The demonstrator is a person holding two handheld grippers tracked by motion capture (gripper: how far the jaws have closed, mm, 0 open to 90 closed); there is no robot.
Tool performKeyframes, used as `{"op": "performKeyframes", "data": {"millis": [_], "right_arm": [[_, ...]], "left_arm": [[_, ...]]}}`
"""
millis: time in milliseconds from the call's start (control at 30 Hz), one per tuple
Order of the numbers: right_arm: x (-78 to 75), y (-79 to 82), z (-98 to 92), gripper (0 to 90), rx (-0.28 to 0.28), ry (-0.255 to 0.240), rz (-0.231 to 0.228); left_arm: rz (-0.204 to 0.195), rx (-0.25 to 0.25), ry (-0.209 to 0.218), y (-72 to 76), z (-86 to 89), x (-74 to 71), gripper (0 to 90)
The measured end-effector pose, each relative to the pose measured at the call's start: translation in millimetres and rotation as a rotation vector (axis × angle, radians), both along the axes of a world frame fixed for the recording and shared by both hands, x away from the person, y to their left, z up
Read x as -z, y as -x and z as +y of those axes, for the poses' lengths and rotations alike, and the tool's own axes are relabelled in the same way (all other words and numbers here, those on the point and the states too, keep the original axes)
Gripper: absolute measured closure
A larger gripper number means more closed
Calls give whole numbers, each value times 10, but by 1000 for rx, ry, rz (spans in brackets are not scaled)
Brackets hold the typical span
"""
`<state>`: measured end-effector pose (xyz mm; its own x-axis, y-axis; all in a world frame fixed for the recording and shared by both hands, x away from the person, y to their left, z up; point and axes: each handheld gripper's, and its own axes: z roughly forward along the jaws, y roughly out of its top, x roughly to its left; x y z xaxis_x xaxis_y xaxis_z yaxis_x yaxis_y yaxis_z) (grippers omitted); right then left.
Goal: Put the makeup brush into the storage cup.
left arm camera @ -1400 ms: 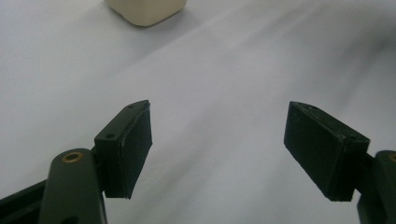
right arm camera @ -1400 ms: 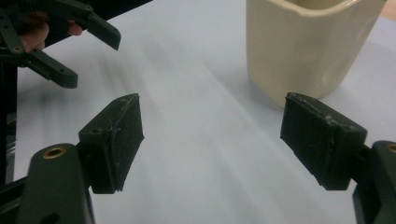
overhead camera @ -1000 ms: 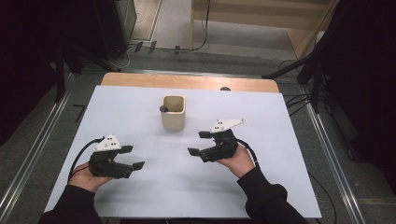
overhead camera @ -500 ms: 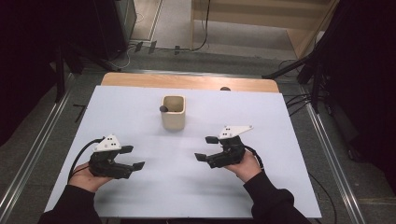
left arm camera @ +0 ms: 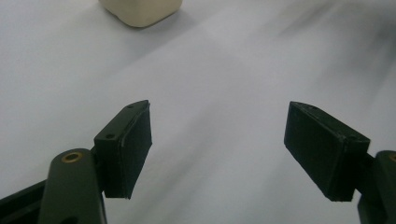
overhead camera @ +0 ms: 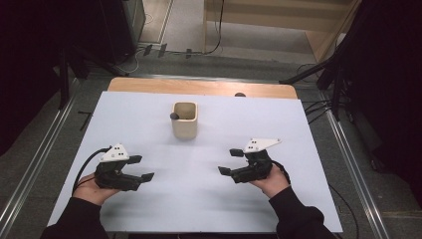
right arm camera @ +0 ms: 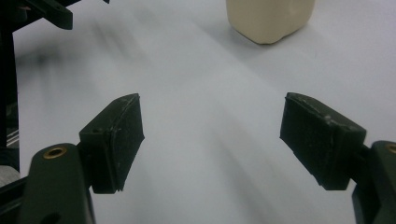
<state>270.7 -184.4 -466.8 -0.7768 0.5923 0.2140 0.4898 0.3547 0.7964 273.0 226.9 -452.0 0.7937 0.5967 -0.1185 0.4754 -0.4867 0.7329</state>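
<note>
Both jaws wide open, empty, near side of cup (overhead camera: 184,120); fast approach could tip it off the counter (overhead camera: 149,109).

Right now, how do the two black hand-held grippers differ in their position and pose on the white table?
The left gripper sits nearer the table's front edge, while the right gripper lies slightly further in. The grey plate on the left gripper is short and compact; the one on the right gripper stretches out sideways. Both have open, empty jaws pointing inward, and both stay clear of the beige square cup.
</note>
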Motion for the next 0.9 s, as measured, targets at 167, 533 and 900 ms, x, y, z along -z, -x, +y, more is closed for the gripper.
{"op": "performKeyframes", "data": {"millis": [167, 533, 900], "right_arm": [[2, 56, -91, 220, 4, 0, 0], [14, 170, -326, 220, 39, 17, 14], [9, 260, -492, 220, 71, 15, 11]], "left_arm": [[0, 3, 1, -1, 2, -3, 237], [-3, 5, 3, 1, 0, -3, 236], [-8, 6, 8, 9, -3, -14, 236]]}}
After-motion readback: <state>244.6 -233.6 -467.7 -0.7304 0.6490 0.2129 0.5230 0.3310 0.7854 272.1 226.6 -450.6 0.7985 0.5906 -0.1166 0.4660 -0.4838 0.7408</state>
